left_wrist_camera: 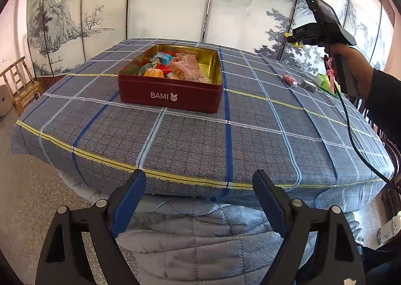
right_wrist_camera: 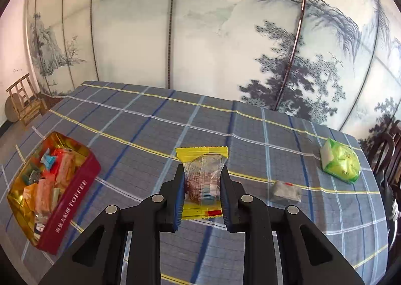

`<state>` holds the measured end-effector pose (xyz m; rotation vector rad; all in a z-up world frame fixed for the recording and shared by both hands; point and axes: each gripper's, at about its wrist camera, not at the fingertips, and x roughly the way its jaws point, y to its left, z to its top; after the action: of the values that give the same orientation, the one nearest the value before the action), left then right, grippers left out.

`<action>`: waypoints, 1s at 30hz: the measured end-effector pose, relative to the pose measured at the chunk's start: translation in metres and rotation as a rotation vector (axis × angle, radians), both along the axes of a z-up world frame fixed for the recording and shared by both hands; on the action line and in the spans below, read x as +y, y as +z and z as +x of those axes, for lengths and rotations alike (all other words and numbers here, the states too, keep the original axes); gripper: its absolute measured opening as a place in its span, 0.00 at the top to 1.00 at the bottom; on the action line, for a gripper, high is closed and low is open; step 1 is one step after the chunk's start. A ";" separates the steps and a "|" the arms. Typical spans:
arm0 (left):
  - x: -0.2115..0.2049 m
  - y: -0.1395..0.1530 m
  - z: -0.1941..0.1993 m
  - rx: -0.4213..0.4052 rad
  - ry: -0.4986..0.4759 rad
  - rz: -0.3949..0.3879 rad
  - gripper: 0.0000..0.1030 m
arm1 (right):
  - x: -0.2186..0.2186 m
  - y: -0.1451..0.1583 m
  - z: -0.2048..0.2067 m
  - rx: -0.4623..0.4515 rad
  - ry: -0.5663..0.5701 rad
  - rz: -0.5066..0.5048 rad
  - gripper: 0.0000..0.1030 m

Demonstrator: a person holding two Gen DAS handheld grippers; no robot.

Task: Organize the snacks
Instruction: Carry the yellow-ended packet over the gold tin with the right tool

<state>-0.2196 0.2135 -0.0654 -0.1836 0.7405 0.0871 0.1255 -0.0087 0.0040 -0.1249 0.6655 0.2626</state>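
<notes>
A dark red tin (left_wrist_camera: pixel 170 96) (right_wrist_camera: pixel 72 206) with a gold inside holds several wrapped snacks and stands on the checked tablecloth. My right gripper (right_wrist_camera: pixel 202 186) is shut on a yellow-edged clear snack packet (right_wrist_camera: pixel 202 179), lifted above the cloth to the right of the tin. In the left wrist view that gripper (left_wrist_camera: pixel 292 39) hangs high at the right in a person's hand, a bit of yellow wrapper at its tip. My left gripper (left_wrist_camera: pixel 199 186) stands open and empty before the near table edge. A pink snack (left_wrist_camera: pixel 289 80), a grey snack (left_wrist_camera: pixel 308 86) (right_wrist_camera: pixel 285 191) and a green packet (left_wrist_camera: pixel 324 81) (right_wrist_camera: pixel 340 161) lie on the cloth.
The table (left_wrist_camera: pixel 190 139) is covered in blue-grey checked cloth. A painted folding screen (left_wrist_camera: pixel 165 4) stands behind it. A wooden chair (left_wrist_camera: pixel 21 84) stands at far left, dark chairs (right_wrist_camera: pixel 387 154) at the right edge. A black cable (left_wrist_camera: pixel 351 129) trails from the right gripper across the table's right side.
</notes>
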 end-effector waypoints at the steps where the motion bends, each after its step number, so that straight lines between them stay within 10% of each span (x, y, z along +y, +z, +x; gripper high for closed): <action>1: 0.003 -0.001 -0.002 0.001 0.010 -0.003 0.19 | 0.011 0.003 -0.001 -0.001 0.007 -0.001 0.75; 30: 0.039 -0.025 -0.017 0.055 0.088 -0.064 0.19 | 0.209 -0.022 -0.054 0.055 0.245 -0.032 0.75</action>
<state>-0.2369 0.2526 -0.0904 -0.2759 0.7901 0.1522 0.0712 0.2007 -0.0179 -0.2309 0.7097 0.4922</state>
